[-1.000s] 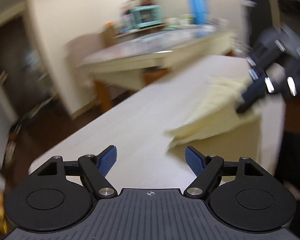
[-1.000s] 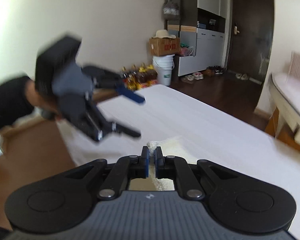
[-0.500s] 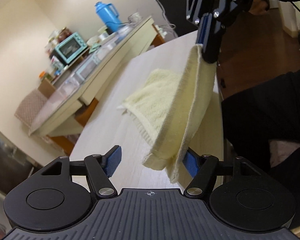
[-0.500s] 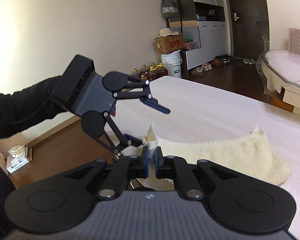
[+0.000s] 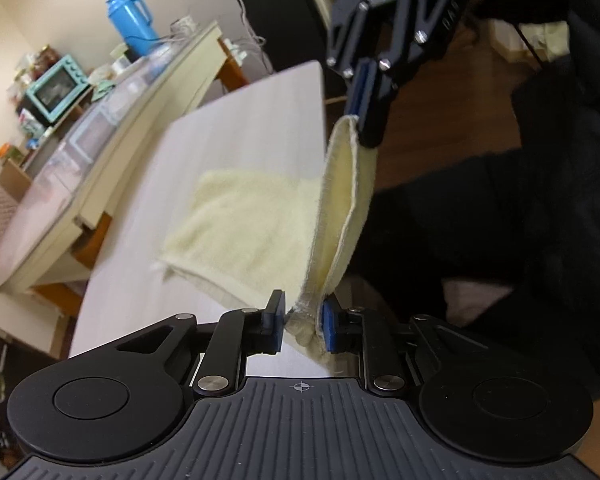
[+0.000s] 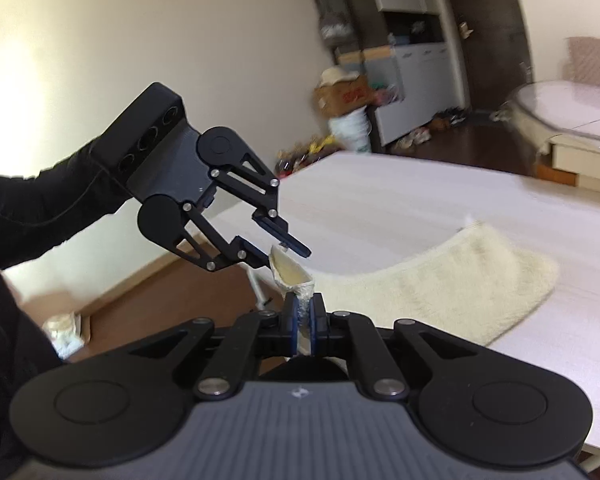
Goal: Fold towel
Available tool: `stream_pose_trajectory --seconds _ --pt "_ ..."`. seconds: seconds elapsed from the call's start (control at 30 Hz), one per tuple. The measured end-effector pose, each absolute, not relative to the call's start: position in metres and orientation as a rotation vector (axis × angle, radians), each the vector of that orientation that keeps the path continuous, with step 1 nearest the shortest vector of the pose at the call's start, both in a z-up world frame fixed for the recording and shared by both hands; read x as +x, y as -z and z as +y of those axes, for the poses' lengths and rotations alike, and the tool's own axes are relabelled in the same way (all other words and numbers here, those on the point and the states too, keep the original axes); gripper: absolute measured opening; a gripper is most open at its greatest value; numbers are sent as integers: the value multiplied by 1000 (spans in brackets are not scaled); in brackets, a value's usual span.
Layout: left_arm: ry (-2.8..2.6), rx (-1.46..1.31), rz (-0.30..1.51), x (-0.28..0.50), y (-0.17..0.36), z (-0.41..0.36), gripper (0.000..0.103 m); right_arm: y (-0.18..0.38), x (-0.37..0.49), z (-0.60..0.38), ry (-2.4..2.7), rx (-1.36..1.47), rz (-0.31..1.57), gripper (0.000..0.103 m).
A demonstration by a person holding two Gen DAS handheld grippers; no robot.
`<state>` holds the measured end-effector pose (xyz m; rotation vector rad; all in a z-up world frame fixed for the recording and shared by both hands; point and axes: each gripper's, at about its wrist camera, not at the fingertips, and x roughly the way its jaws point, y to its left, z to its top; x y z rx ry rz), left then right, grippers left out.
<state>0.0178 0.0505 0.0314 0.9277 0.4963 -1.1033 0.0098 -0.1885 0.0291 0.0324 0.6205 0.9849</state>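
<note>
A pale yellow towel (image 5: 252, 216) lies partly on the white table (image 5: 240, 120), its near edge lifted off the table's side. My right gripper (image 6: 305, 320) is shut on one corner of that edge; the left wrist view shows it (image 5: 362, 124) at upper right, holding the towel up. My left gripper (image 5: 302, 326) has the other hanging corner between its blue pads. Its jaws are closing, and a sliver of gap still shows beside the left pad. In the right wrist view the left gripper (image 6: 284, 254) straddles that corner of the towel (image 6: 440, 280) just ahead of my right fingers.
A person in dark clothes (image 5: 500, 240) stands at the table's edge over a wooden floor. A long counter carries a teal oven (image 5: 56, 88) and a blue jug (image 5: 130, 20). Across the room are a cardboard box (image 6: 344, 96), a white bucket (image 6: 350, 128) and cupboards.
The left gripper swung over to the towel's hanging corner and its jaws narrowed around it. The right gripper stayed shut on its corner and raised the towel's edge.
</note>
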Motion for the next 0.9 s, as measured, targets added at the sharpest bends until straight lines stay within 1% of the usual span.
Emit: stream_pose_trajectory --seconds 0.2,0.27,0.57,0.63,0.73,0.8,0.83,0.87,0.9 --pt "1040 875 535 87 -40 12 21 -24 54 -226 -819 131 576 7" --pt "1032 881 541 99 -40 4 21 -19 73 -235 -773 159 583 7" --pt "994 865 634 169 -18 -31 21 10 145 -261 -676 251 665 7" --pt "989 865 647 175 -12 -33 21 17 157 -261 -668 255 687 7" --pt "982 850 679 188 -1 -35 23 27 169 -260 -645 240 717 7" --pt "978 840 686 192 4 -35 27 33 175 -257 -627 217 735 7" --pt "970 834 688 194 5 -35 32 35 174 -255 -618 205 738 8" --pt "963 828 689 196 7 -34 36 36 173 -255 -610 193 740 11" --pt "954 816 688 198 8 -33 37 37 170 -254 -607 183 739 14"
